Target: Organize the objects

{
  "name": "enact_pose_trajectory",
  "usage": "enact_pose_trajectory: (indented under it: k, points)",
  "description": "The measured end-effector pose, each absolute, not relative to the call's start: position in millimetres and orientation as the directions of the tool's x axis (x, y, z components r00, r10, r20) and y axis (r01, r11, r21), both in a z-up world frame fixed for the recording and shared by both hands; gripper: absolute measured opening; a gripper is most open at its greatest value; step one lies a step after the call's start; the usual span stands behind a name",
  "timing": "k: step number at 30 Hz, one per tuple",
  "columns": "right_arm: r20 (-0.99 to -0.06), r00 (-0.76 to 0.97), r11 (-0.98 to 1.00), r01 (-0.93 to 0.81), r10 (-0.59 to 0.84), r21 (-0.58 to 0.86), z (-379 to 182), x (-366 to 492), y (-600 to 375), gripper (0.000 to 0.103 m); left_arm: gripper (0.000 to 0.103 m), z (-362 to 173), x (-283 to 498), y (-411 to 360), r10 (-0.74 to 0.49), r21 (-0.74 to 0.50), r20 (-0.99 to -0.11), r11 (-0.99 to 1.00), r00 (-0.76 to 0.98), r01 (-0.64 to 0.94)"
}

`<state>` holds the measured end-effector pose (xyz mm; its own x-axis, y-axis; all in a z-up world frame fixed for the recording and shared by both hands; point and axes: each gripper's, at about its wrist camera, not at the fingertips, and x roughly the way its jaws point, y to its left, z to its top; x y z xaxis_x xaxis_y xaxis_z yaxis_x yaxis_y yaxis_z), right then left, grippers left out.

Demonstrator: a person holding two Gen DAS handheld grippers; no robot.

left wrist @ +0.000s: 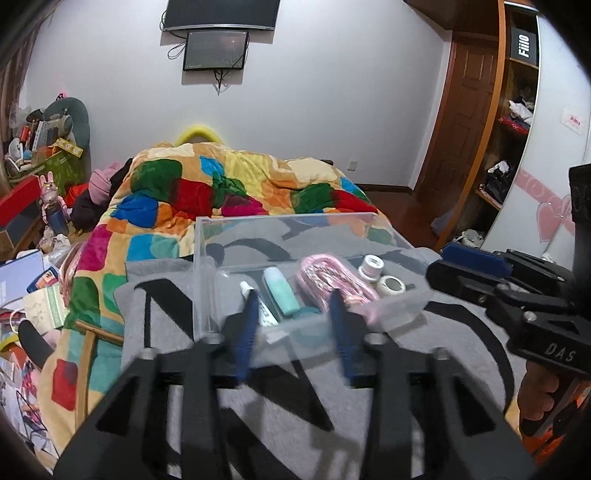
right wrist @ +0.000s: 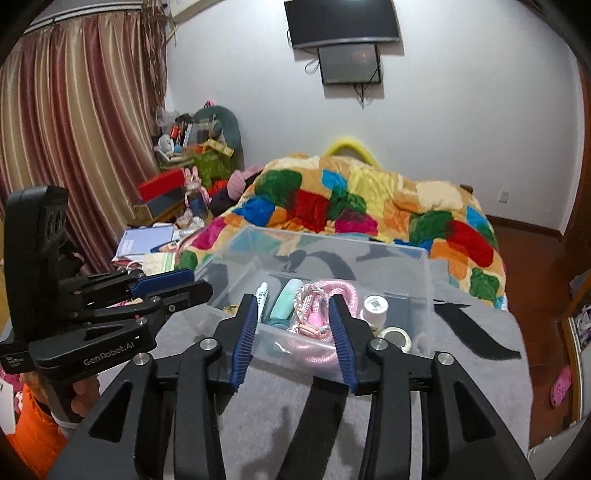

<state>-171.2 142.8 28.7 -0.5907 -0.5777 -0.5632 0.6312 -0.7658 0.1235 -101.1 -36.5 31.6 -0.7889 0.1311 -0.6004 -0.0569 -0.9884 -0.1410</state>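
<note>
— How many containers?
— One clear plastic box (right wrist: 421,273), sitting on the grey cloth (right wrist: 480,354).
— And inside it?
— One small white tube (right wrist: 261,295), one mint-green bottle (right wrist: 286,303), one pink rope bundle (right wrist: 317,325), one white jar (right wrist: 375,309) and one roll of tape (right wrist: 397,338). Five items in all.
— Does the other view agree?
— Yes, the same five: tube (left wrist: 258,304), bottle (left wrist: 282,291), rope (left wrist: 334,282), jar (left wrist: 370,267), tape (left wrist: 392,285), all in the one box (left wrist: 207,266).
— Screens on the wall?
— Two: one large (right wrist: 343,22), one smaller screen (right wrist: 349,64) beneath it.
— Grippers?
— Two, the left gripper (left wrist: 295,325) and the right gripper (right wrist: 293,336).
</note>
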Motion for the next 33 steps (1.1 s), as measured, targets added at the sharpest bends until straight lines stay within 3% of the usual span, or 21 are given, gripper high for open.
enact_pose_trajectory:
  k: [1,4,10,14,33]
  points:
    - [-0.556,-0.598,-0.768,0.628,-0.578,0.123,30,-168,146,0.043,0.058,31,-96,-35,0.127,-0.135,-0.595,-0.989,-0.794,-0.057]
    - [-0.53,-0.607,-0.767,0.627,-0.592,0.139,32,-156,158,0.058,0.06,29,-86,-30,0.124,-0.121,-0.594,-0.991,-0.795,-0.065]
    - [-0.508,-0.639,-0.786,0.604,-0.578,0.135,21,-140,174,0.075,0.077,26,-68,-22,0.111,-0.11,-0.568,-0.992,-0.816,-0.059]
    - [-0.519,-0.644,-0.795,0.593,-0.562,0.127,8,-138,179,0.078,0.088,22,-57,-16,0.108,-0.109,-0.537,-0.992,-0.837,-0.058]
    - [-0.523,-0.626,-0.786,0.599,-0.579,0.153,-16,-132,187,0.079,0.089,3,-49,-9,0.109,-0.135,-0.534,-0.99,-0.839,-0.043]
